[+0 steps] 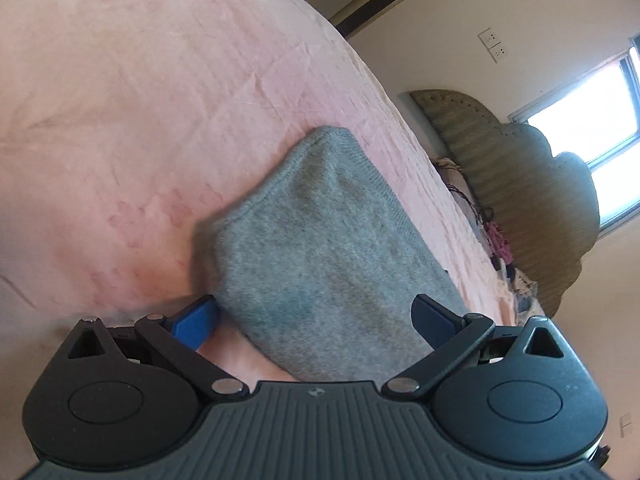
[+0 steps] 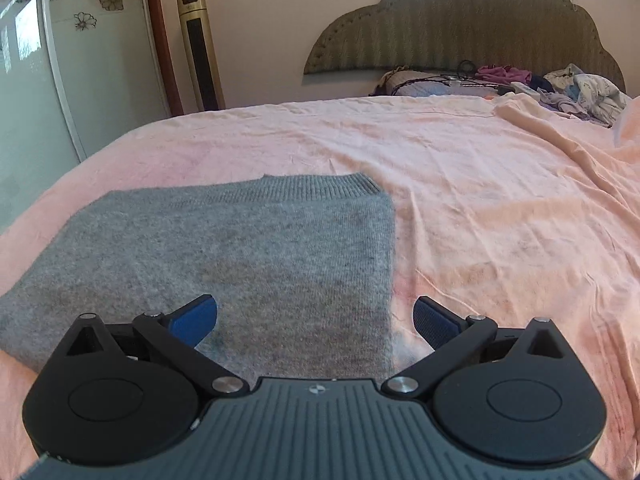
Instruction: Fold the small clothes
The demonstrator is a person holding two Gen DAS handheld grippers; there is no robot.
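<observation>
A grey knitted sweater (image 2: 240, 248) lies folded into a flat rectangle on the pink bed sheet (image 2: 480, 200), its ribbed hem at the far edge. My right gripper (image 2: 316, 320) is open and empty, just above the sweater's near right corner. In the left wrist view, which is tilted, the same sweater (image 1: 320, 248) lies in front of my left gripper (image 1: 316, 320). That gripper is open and empty, its blue fingers on either side of the sweater's near end, one over the sheet (image 1: 140, 120).
A padded headboard (image 2: 460, 28) stands at the far end of the bed. Loose clothes (image 2: 580, 88) and cables are piled below it at the back right. A tall gold tower fan (image 2: 200, 48) stands by the wall at the left.
</observation>
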